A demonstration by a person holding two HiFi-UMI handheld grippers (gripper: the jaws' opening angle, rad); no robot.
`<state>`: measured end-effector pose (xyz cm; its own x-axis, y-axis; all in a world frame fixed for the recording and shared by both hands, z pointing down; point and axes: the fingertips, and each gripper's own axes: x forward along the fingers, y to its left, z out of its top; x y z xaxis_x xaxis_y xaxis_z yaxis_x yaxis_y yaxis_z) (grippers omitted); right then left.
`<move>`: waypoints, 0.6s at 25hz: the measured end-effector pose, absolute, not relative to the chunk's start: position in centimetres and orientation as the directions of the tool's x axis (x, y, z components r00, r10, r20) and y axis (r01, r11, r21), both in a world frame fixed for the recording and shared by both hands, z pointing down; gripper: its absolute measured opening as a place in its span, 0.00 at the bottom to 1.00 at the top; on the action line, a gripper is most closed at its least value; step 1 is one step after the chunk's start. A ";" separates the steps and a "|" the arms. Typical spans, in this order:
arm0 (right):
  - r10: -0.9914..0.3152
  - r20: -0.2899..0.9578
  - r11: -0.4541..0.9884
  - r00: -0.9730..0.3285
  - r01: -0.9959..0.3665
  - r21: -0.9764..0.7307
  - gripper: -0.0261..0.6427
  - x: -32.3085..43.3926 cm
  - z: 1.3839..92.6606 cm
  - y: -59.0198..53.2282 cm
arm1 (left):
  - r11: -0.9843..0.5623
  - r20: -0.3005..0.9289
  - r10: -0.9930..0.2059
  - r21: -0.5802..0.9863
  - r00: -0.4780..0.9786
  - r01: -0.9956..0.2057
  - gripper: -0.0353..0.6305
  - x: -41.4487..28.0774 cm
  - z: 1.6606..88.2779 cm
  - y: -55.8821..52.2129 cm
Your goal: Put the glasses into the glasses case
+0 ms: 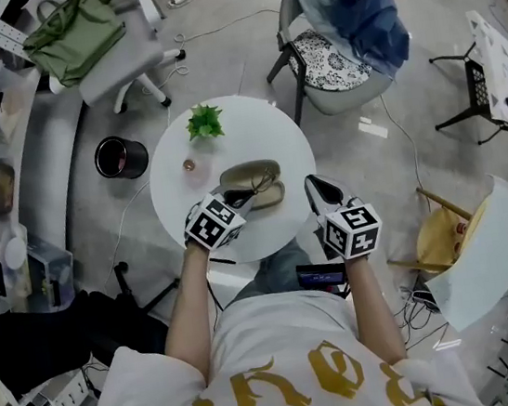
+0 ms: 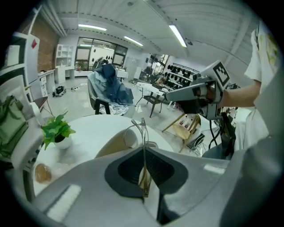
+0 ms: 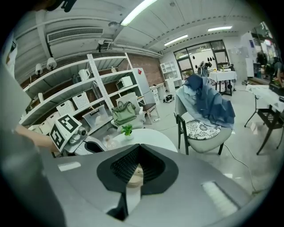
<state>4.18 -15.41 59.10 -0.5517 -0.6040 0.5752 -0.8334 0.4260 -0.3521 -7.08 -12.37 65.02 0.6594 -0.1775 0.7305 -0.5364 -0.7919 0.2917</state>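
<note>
An open tan glasses case [image 1: 263, 170] lies in the middle of the round white table [image 1: 177, 189]. My left gripper [image 1: 242, 196] reaches it from the near side and is shut on the thin metal glasses [image 2: 143, 128]. In the left gripper view the wire frame sticks up past the closed jaws [image 2: 143, 150], over the case [image 2: 116, 144]. My right gripper [image 1: 312, 183] hovers at the table's right edge, shut with nothing in it. The right gripper view shows a sliver of the case [image 3: 134, 175] behind the closed jaws [image 3: 140, 148].
A small potted plant [image 1: 205, 120] and a small pinkish object [image 1: 189, 165] stand on the table's far side. Around the table are a chair with blue clothes [image 1: 345, 16], a chair with a green bag [image 1: 76, 35], a black bin [image 1: 120, 157] and a yellow chair [image 1: 446, 236].
</note>
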 end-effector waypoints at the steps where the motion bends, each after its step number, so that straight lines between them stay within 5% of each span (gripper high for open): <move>1: -0.601 0.577 0.427 -0.554 -0.832 -0.354 0.08 4.2 59.2 -15.5 | -0.807 0.743 -0.164 0.277 0.649 -0.521 0.07 -7.0 65.4 -12.4; 15: -0.579 0.608 0.421 -0.543 -0.838 -0.347 0.08 6.7 60.6 -17.5 | -0.877 0.840 -0.005 0.257 0.543 -0.407 0.07 -6.1 69.5 -13.1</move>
<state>6.73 -17.53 60.60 -0.5428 -0.5791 0.6083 -0.8381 0.4206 -0.3474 -6.06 -13.06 69.52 0.5433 -0.0054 0.8395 -0.4065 -0.8766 0.2574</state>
